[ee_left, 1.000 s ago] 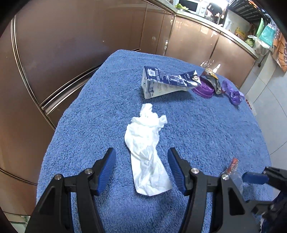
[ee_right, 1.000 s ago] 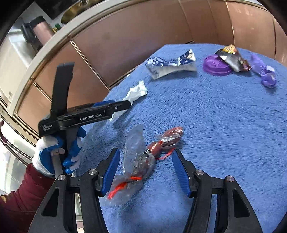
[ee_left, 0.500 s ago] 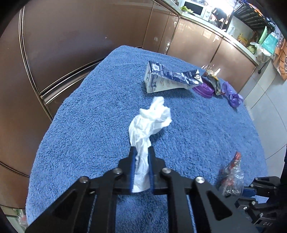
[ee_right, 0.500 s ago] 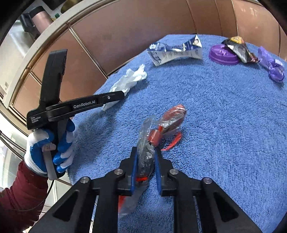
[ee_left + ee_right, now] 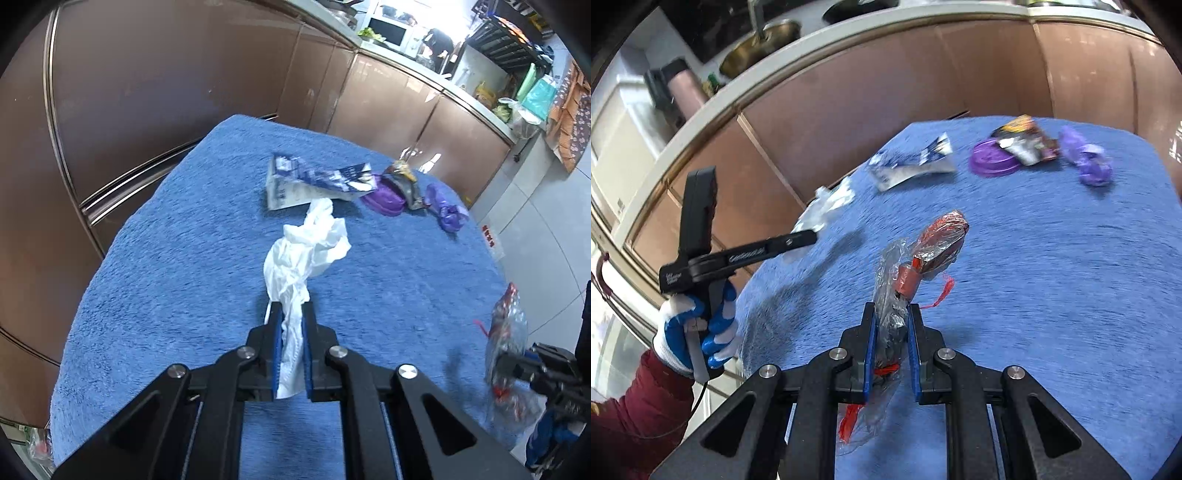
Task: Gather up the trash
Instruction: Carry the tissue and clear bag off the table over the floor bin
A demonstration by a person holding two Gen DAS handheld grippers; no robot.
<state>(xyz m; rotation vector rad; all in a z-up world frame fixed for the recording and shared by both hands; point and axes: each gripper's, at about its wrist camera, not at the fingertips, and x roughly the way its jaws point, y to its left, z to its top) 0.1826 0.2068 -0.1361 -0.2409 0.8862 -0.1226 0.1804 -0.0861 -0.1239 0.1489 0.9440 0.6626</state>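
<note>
Here the left gripper [image 5: 292,314] pinches the white tissue [image 5: 306,247]; the right gripper [image 5: 892,315] clamps the plastic wrapper [image 5: 916,266].

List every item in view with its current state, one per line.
left tool: shut on the white tissue
white tissue: crumpled, pinched at one end
right tool: shut on the clear wrapper
clear wrapper: crinkled, clamped near its lower end
milk carton: flattened, lying on the blue towel
purple lid: lying flat, snack wrapper partly over it
purple bag: bunched up
</note>
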